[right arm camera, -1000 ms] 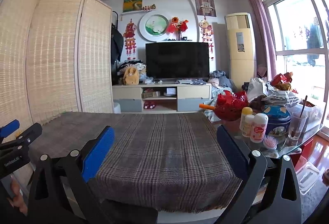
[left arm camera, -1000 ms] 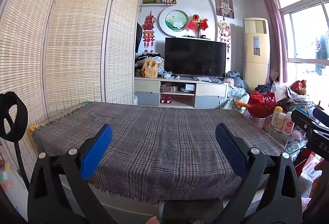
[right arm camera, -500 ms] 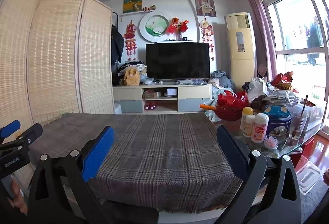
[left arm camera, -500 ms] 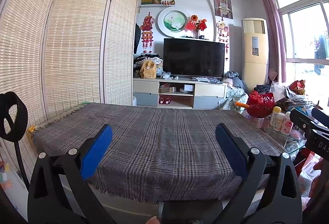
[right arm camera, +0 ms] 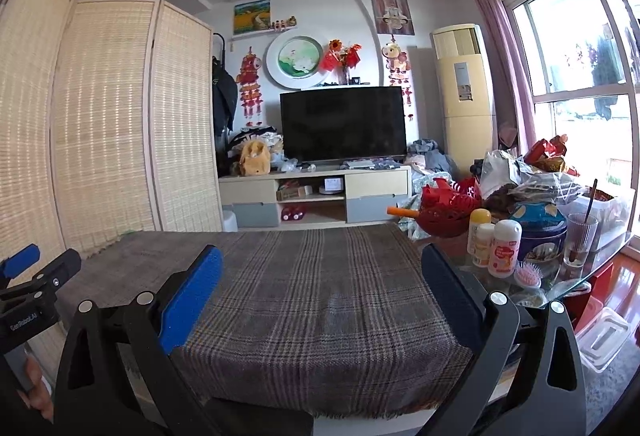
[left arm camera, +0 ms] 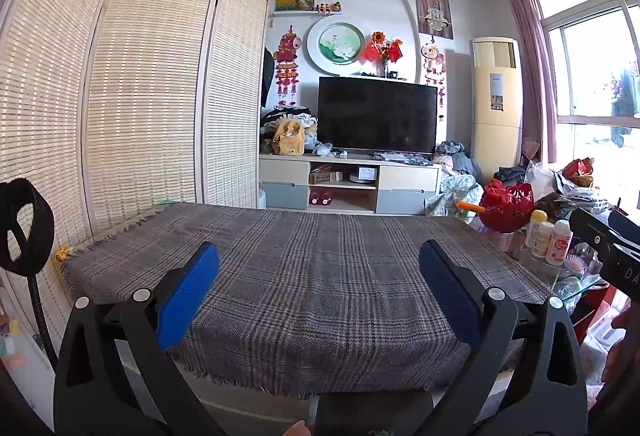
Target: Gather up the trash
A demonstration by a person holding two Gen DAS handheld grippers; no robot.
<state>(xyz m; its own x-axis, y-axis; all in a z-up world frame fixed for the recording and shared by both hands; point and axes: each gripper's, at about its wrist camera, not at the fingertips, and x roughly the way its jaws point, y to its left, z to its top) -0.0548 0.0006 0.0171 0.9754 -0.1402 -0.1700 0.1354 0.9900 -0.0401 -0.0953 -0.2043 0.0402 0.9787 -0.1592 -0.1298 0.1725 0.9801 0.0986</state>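
While both hovered at the near edge:
left claw: open, empty
right claw: open, empty
bench: plaid cloth over it
bottles: right of the cloth

Both wrist cameras sat low at the near edge of the plaid-covered surface, facing the television across the room. The right view stood further right, nearer the cluttered glass end, sharing cloth and wall.
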